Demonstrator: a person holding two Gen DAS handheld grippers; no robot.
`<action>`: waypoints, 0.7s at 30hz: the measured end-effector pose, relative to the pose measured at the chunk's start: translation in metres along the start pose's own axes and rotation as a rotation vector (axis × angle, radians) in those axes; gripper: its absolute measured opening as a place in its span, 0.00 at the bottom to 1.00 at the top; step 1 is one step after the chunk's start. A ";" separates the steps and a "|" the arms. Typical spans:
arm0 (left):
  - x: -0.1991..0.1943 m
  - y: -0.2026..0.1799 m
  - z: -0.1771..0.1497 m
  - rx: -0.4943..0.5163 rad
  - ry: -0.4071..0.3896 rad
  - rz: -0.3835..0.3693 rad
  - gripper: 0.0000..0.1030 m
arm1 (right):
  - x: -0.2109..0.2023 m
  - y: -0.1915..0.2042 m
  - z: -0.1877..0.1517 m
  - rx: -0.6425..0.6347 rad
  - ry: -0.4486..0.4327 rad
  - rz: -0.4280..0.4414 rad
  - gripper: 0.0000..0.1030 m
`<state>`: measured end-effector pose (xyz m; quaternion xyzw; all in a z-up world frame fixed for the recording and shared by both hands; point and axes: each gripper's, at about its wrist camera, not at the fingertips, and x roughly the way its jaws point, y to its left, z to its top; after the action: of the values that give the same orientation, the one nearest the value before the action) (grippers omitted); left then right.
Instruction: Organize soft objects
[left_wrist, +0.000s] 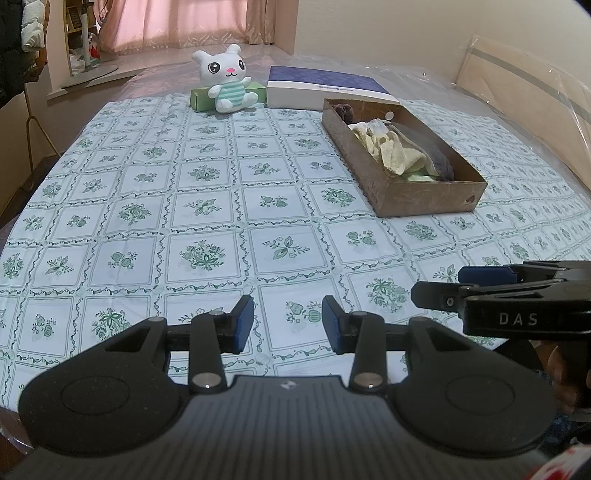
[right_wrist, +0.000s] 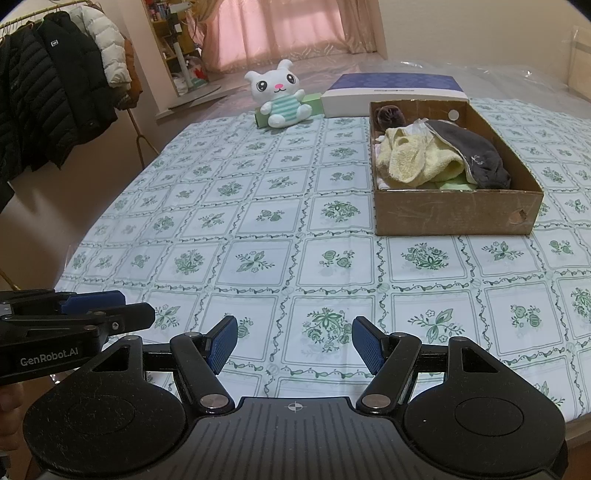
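Fingers of your left gripper (left_wrist: 288, 323) and right gripper (right_wrist: 294, 343) are standing apart, gripping nothing, while soft cloths (right_wrist: 417, 158) are lying in the cardboard box (right_wrist: 454, 210).

This is a home, a lived-in room. Pink curtains (right_wrist: 280, 33) glow over a window at the far end, and puffy jackets (right_wrist: 48, 92) hang on a rack at far left. Up close, a floral tablecloth (right_wrist: 258, 229) covers the table, with a plush bunny (right_wrist: 280, 96) sitting at its far edge.
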<state>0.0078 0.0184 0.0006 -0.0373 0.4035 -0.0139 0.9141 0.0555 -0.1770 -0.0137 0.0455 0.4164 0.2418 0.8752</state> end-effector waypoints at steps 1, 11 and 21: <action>0.000 0.000 0.000 0.000 0.000 0.001 0.36 | 0.000 0.000 0.000 -0.001 0.000 0.000 0.66; 0.000 0.000 0.000 0.001 -0.001 0.001 0.36 | 0.000 0.000 0.000 0.001 0.000 0.000 0.66; 0.000 -0.002 0.000 0.002 -0.005 0.008 0.36 | 0.000 -0.001 0.000 0.002 0.001 -0.001 0.66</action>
<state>0.0080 0.0164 0.0008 -0.0348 0.4012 -0.0104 0.9153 0.0559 -0.1776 -0.0141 0.0461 0.4170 0.2409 0.8752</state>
